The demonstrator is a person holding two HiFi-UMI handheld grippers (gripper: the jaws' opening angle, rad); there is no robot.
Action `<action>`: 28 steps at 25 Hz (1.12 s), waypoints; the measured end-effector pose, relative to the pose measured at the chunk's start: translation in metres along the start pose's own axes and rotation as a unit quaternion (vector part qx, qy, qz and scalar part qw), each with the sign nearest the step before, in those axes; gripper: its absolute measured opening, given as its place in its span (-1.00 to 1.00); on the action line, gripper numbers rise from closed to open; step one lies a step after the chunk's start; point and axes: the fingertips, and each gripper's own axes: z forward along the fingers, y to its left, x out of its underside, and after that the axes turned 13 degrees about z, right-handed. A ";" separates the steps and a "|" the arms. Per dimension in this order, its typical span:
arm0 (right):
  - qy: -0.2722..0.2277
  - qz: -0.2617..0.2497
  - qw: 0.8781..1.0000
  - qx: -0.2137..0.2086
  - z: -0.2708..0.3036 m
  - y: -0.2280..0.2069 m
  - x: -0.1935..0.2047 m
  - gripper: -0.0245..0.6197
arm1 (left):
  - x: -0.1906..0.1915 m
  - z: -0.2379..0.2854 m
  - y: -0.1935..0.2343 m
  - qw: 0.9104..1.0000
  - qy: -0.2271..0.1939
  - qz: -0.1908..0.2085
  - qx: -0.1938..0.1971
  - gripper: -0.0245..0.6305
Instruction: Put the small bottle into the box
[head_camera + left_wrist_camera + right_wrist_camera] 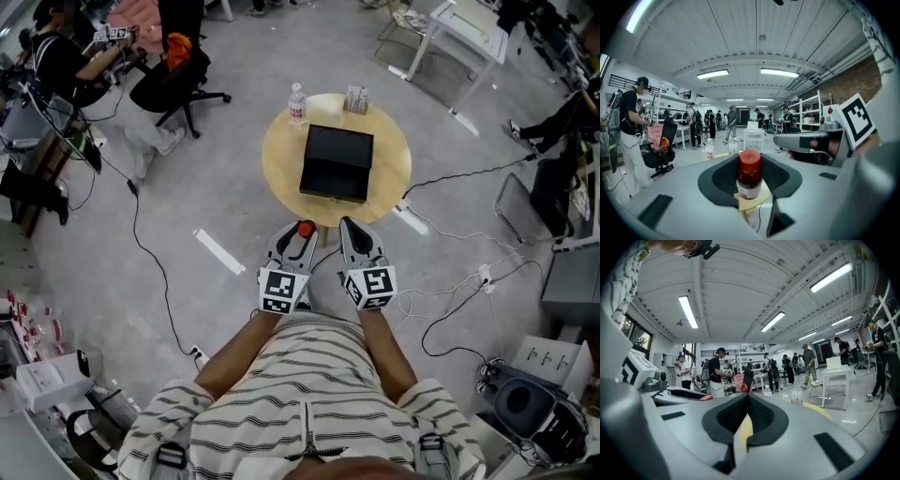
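Left gripper point(298, 236) clamps the small bottle point(749, 174) upright at the near edge of the round table point(279, 159), short of the black box point(336, 161), presumably ready for lowering in; right gripper point(747, 414), jaws together and empty, stands alongside.

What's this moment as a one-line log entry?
left hand-held gripper: shut on small bottle | right hand-held gripper: shut, empty | box: waiting on round table

Steep overhead; gripper views level toward table point(281, 159)

Round table point(281, 164): black box point(337, 161); water bottle point(297, 103); carton point(356, 98)
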 end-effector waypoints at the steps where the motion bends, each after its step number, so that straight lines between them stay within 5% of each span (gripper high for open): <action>1: 0.000 0.000 1.000 0.002 0.007 0.000 0.000 -0.87 | 0.001 0.004 0.007 1.000 -0.001 0.000 0.002 -0.47; 17: 0.001 0.006 1.000 0.026 0.074 -0.018 -0.005 -0.87 | 0.009 0.061 0.059 0.999 -0.009 -0.001 0.047 -0.47; 28: 0.016 0.024 0.999 0.014 0.081 -0.029 0.001 -0.87 | 0.013 0.082 0.054 0.998 0.006 -0.001 0.059 -0.47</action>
